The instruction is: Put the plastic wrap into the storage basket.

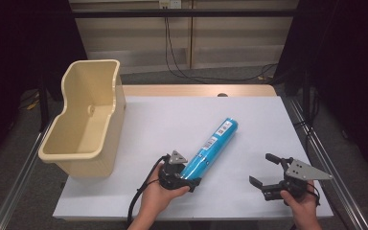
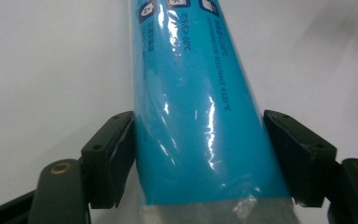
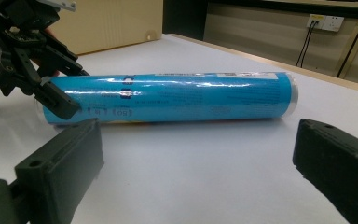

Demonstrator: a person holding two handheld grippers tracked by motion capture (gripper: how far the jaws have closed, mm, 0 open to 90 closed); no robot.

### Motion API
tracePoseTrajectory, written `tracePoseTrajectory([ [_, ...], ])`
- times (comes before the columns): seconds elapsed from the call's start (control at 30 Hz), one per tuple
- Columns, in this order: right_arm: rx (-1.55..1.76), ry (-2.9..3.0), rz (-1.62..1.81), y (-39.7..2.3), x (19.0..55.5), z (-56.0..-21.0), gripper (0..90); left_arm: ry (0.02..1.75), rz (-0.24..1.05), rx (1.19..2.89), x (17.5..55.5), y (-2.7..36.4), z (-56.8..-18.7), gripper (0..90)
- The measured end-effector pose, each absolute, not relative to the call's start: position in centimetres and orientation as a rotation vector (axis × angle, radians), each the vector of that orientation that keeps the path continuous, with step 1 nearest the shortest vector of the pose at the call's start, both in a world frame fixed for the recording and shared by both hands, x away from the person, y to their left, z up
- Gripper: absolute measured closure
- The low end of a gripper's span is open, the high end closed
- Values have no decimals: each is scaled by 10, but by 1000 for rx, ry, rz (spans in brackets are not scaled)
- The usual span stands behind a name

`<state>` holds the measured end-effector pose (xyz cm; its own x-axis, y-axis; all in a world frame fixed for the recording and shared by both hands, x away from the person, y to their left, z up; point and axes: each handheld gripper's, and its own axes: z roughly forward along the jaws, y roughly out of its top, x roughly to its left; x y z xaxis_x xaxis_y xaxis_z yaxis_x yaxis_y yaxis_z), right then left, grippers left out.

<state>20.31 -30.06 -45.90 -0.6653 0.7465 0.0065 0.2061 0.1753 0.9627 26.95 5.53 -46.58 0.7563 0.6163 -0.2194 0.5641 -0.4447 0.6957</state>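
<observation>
Blue roll [image 1: 210,148] — lying flat; glossy wrap

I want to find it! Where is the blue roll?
In the high view, the blue roll lies mid-table, right of the beige bin, its near end between the left hand-held gripper jaws.

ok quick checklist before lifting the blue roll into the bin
1. Left gripper straddles the near end of the blue roll: ok.
2. Jaws pressing on the roll: cannot tell; a gap shows at one side in the left gripper view.
3. Roll lying flat on the table: ok.
4. Right gripper open and apart from the roll: ok.
5. Bin upright, nothing seen inside: ok.
6. Path from roll to bin free of things: ok.
</observation>
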Motion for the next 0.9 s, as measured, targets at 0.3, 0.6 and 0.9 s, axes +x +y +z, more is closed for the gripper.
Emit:
tracePoseTrajectory([
  [0.3, 888, 1979, 1487, -302, 201, -458, 14, 884, 154, 2199, 270, 77, -460, 322],
  [0.6, 900, 1975, 1487, -304, 201, -459, 14, 827, 176, 2234, 270, 111, -458, 322],
  [0.9, 896, 1981, 1491, -302, 201, -459, 14, 829, 166, 2240, 258, 151, -457, 321],
])
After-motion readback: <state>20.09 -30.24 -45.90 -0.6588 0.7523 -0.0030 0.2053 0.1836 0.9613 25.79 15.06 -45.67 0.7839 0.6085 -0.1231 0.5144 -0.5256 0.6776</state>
